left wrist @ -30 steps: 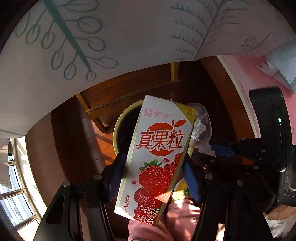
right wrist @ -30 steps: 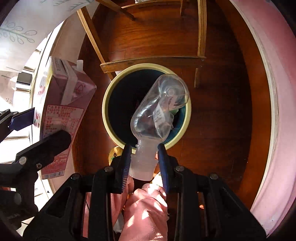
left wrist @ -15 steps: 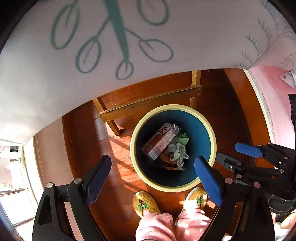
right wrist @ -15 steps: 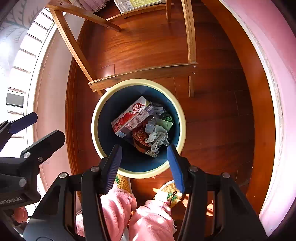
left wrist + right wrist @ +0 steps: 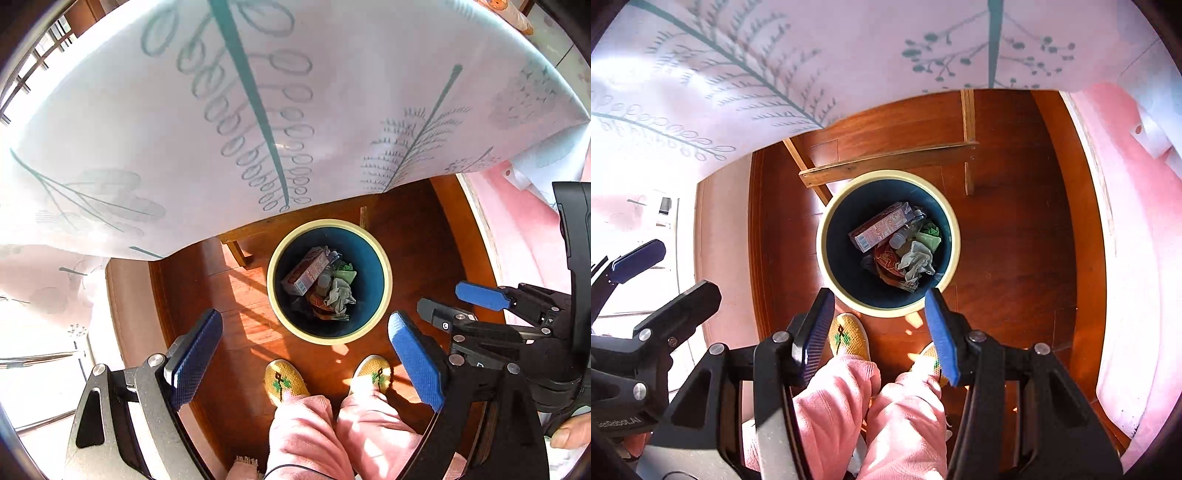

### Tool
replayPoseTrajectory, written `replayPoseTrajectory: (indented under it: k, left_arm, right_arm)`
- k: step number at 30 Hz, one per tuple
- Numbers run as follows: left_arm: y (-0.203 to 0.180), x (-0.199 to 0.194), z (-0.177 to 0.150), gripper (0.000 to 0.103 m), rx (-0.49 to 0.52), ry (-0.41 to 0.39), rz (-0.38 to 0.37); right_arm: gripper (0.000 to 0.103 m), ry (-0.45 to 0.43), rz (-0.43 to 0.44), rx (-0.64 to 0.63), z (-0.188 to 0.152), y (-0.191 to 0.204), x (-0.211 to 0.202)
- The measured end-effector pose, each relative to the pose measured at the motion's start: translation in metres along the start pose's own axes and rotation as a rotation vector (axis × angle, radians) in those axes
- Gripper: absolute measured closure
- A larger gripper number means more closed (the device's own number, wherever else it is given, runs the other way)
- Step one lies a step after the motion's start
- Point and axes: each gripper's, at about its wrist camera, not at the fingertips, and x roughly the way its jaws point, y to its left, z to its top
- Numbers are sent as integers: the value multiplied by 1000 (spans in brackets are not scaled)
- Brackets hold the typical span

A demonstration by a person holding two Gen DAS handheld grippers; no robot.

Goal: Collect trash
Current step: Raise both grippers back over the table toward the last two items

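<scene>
A white tablecloth printed with teal leaf and fern sprigs [image 5: 258, 122] fills the upper part of both views, hanging over a dark reddish wooden plank floor [image 5: 417, 251]. A pale wooden frame of slats [image 5: 886, 162] stands on the floor under the cloth edge, just behind the bin.

A round waste bin with a cream rim and dark blue interior [image 5: 384, 280] sits on the floor directly below both tools. Inside it lies the collected trash: a pink strawberry milk carton [image 5: 881, 227] on its side toward the left, a clear crumpled plastic bottle [image 5: 899, 240] just beside it, a green wrapper [image 5: 931, 232], a crumpled grey-white tissue [image 5: 916, 260] and a red-orange printed packet [image 5: 886, 264], all heaped together.

The person's legs in pink fleece trousers [image 5: 849, 406] and yellow embroidered slippers [image 5: 284, 382] stand just short of the bin.

The left gripper [image 5: 306, 354], with blue textured pads, stands wide apart and empty, pointing steeply downward. The right gripper [image 5: 877, 328] has its blue pads parted, nothing between them.
</scene>
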Motion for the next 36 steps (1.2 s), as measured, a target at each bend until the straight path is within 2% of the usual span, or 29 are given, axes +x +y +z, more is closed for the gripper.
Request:
replayPoseTrajectory:
  k: [7, 14, 19, 24, 28, 36]
  left_arm:
    - [24, -112, 20, 11, -28, -74, 16]
    - [58, -229, 52, 11, -27, -218, 40]
    - [77, -287, 73, 11, -14, -318, 42]
    - [91, -322, 85, 11, 21, -400, 31]
    - [107, -338, 92, 11, 40, -427, -7]
    - [142, -335, 111, 11, 6, -417, -50]
  right_arm:
    - [55, -50, 5, -12, 6, 33, -92]
    - [55, -150, 1, -61, 23, 77, -190]
    - [55, -249, -17, -73, 41, 105, -248]
    - [55, -371, -64, -80, 58, 124, -297]
    - [55, -428, -95, -76, 72, 137, -322]
    - [55, -461, -142, -61, 84, 142, -328]
